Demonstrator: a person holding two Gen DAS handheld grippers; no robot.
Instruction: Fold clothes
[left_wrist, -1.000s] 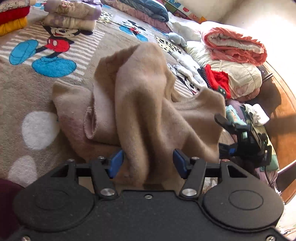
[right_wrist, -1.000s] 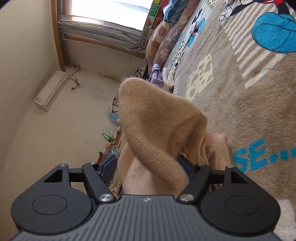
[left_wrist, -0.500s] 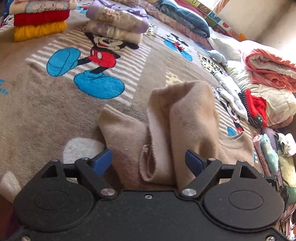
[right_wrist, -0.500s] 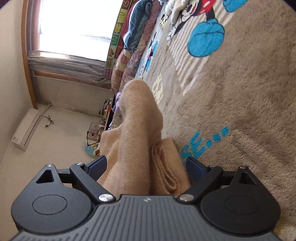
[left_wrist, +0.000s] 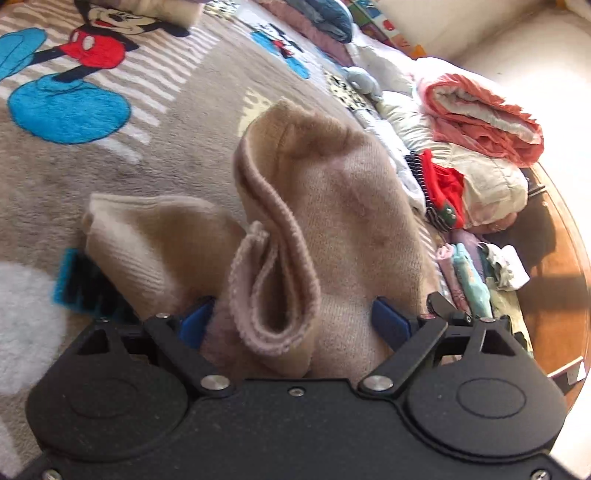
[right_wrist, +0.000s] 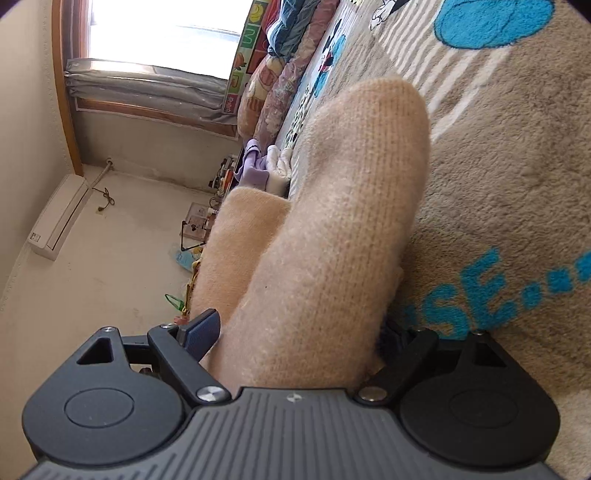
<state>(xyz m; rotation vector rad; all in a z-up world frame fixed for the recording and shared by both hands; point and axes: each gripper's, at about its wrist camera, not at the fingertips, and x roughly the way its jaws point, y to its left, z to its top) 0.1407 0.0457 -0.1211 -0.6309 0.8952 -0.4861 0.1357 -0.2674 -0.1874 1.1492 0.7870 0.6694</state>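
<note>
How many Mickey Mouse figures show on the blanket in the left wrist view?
2. A large Mickey figure lies at the top left; a smaller Mickey figure sits near the top centre, beyond the beige sweater. Others may be hidden under clothes.

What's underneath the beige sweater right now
The beige sweater lies bunched on the grey cartoon-print blanket, which shows all around it. The patch of blanket directly beneath is covered, so anything lying there cannot be seen.
</note>
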